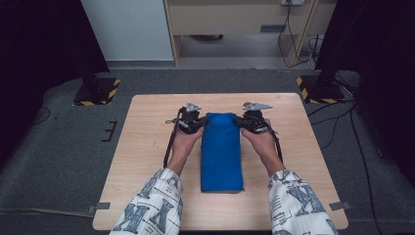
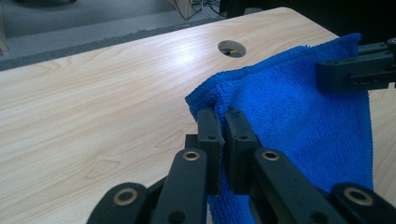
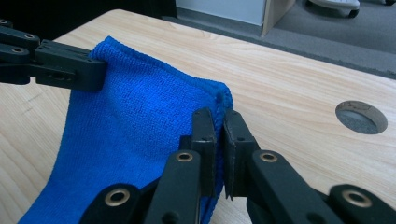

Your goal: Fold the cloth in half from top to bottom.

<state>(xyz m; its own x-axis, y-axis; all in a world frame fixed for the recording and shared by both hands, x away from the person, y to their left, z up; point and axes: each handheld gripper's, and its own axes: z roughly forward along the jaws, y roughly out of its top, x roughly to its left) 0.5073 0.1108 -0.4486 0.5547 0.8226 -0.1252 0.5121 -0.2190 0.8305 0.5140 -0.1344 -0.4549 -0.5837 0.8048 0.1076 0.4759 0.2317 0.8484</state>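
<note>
**Blue cloth pinched at both far corners**

A blue cloth point(image 1: 221, 152) lies lengthwise down the middle of the light wooden surface point(image 1: 142, 161), folded into a long, narrow strip that runs from the person's side toward the far edge. Its colour is a strong, even royal blue, and the gripper views show a short, nubbly terry pile with a stitched hem along the edge. The near end lies flat and square on the surface; the far end is raised off the wood and pulled taut between the two tongs, so the fabric slopes up from the surface to the held corners.

The left tongs point(image 1: 195, 123) are pressed together on the cloth's far left corner; in the left gripper view the left tongs point(image 2: 223, 122) grip a small fold of hem, which bunches just above the black pads. The right tongs point(image 1: 243, 122) pinch the far right corner in the same way, and the right gripper view shows the right tongs point(image 3: 218, 122) closed on the doubled edge, with layers of fabric visible at the fold.

A round hole point(image 3: 361, 116) is cut in the surface beyond the cloth, well apart from it. The person's patterned sleeves point(image 1: 151, 205) enter from the near edge.
</note>
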